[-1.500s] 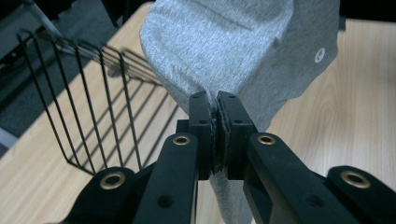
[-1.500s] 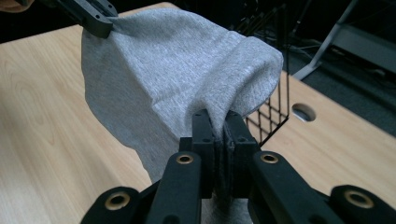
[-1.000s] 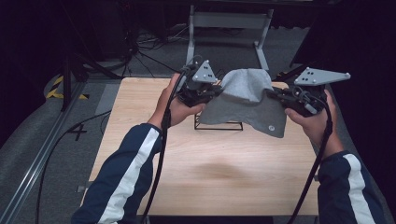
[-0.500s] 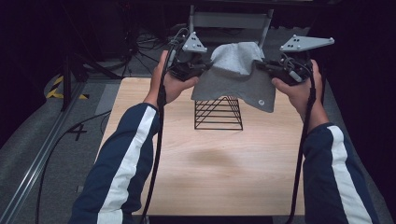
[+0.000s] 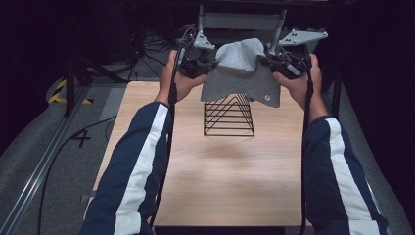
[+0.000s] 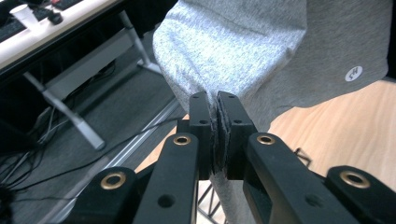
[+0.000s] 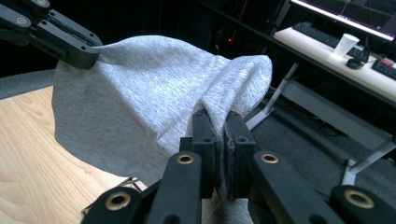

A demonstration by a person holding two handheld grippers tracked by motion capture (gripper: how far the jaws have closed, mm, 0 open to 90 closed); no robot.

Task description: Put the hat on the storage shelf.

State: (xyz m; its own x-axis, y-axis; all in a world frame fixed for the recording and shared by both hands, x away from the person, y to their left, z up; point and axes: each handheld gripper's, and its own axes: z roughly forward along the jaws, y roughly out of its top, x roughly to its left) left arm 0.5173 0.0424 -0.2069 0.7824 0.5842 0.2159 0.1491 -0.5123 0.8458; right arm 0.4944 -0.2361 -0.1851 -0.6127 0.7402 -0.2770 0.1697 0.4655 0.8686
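Moved since earlier frames: both grippers and cloth (image 5: pixel 241 73), from over the rack (image 5: pixel 229 115) toward upper centre of the high view; rack now uncovered.
Left gripper (image 5: pixel 208 66): jaws pinching cloth's left edge.
Right gripper (image 5: pixel 266 61): jaws pinching cloth's right edge.
Cloth: grey, stretched between both grippers, hanging above the table's (image 5: pixel 225 181) far edge, clear of rack.
Judgement: lift-off appears complete; setting cloth down elsewhere likely remains.

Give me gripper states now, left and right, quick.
Left gripper: closed, pinching an edge of the grey cloth.
Right gripper: closed, pinching the same cloth at its other side, above the black wire rack.
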